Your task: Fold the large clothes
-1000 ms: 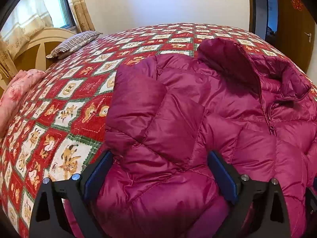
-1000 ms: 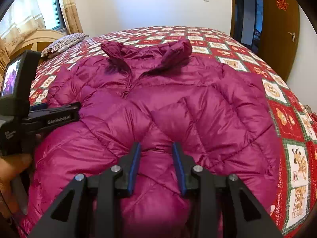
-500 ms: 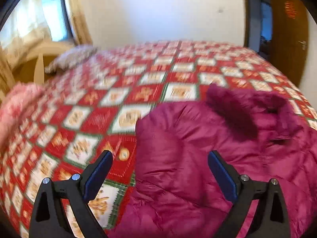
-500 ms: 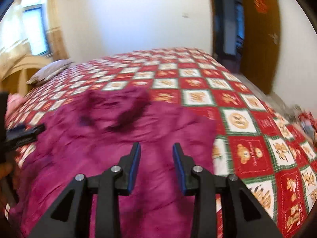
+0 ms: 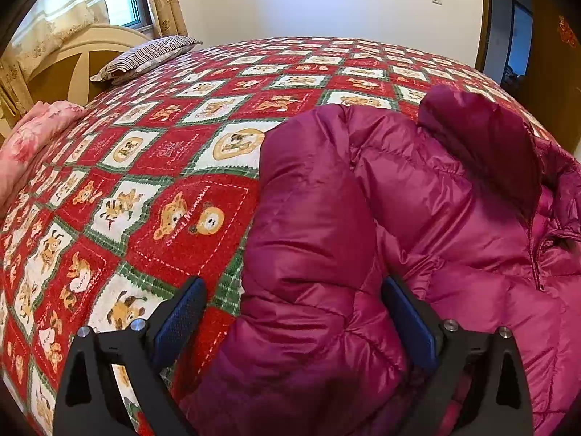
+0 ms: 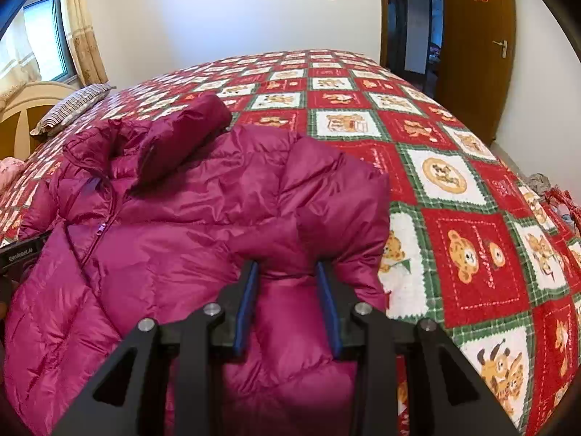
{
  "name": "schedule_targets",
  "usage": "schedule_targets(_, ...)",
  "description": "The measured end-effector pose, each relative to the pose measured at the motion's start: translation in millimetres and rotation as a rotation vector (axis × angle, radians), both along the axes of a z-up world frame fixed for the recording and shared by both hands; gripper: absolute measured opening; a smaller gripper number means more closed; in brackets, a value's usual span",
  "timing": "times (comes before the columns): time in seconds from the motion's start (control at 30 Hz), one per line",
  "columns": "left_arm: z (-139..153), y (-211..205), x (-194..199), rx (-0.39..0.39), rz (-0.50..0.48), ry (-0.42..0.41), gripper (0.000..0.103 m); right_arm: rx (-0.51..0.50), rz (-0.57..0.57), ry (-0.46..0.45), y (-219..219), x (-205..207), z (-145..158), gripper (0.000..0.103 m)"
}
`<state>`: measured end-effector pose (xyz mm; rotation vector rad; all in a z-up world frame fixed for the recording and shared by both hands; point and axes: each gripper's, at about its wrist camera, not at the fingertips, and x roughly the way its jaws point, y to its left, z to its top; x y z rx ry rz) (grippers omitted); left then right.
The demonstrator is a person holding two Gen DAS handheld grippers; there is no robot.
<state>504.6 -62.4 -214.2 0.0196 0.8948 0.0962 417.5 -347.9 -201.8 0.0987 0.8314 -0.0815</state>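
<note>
A magenta quilted down jacket (image 5: 417, 218) lies front up on the red patterned bedspread (image 5: 189, 167), collar toward the far side, zipper closed. My left gripper (image 5: 294, 309) is open, its jaws wide on either side of the jacket's left sleeve near the shoulder. In the right wrist view the jacket (image 6: 189, 225) fills the left and middle. My right gripper (image 6: 288, 298) stands partly open with the padded right sleeve fabric between its blue pads; I cannot tell whether it pinches it.
A striped pillow (image 5: 145, 56) and a wooden headboard (image 5: 69, 61) are at the far left, with a pink blanket (image 5: 29, 141) beside them. A wooden door (image 6: 475, 47) stands at the right. The bed edge runs along the right (image 6: 544, 218).
Both grippers moved outward and forward, from the jacket's lower body to its sleeves near the shoulders. The left jaws stayed wide and the right jaws kept the same gap.
</note>
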Motion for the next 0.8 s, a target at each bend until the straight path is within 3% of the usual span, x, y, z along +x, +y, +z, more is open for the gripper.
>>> schedule_targets(0.37, -1, 12, 2, -0.117, -0.004, 0.042, 0.102, -0.02, -0.009, -0.009, 2, 1, -3, 0.037)
schedule_targets(0.43, 5, 14, 2, -0.164, -0.049, 0.083, 0.102, 0.004, 0.0, -0.01, 0, 0, -2, 0.045)
schedule_targets(0.5, 16, 15, 5, -0.218, -0.106, 0.173, 0.102, 0.081, 0.048, 0.003, -6, 2, 5, 0.07)
schedule_targets(0.57, 30, 19, 10, -0.286, -0.123, 0.198, 0.102, 0.087, 0.051, 0.023, -8, 6, 17, 0.075)
schedule_targets(0.63, 55, 21, 21, -0.344, -0.107, 0.161, 0.102, 0.103, 0.043, -0.001, -9, 15, 37, 0.075)
schedule_targets(0.7, 82, 14, 36, -0.375, -0.101, 0.084, 0.102, 0.132, 0.031, -0.046, -10, 29, 59, 0.089)
schedule_targets(0.8, 100, -11, 64, -0.324, -0.149, 0.011, 0.102, 0.132, 0.025, -0.089, -6, 60, 83, 0.096)
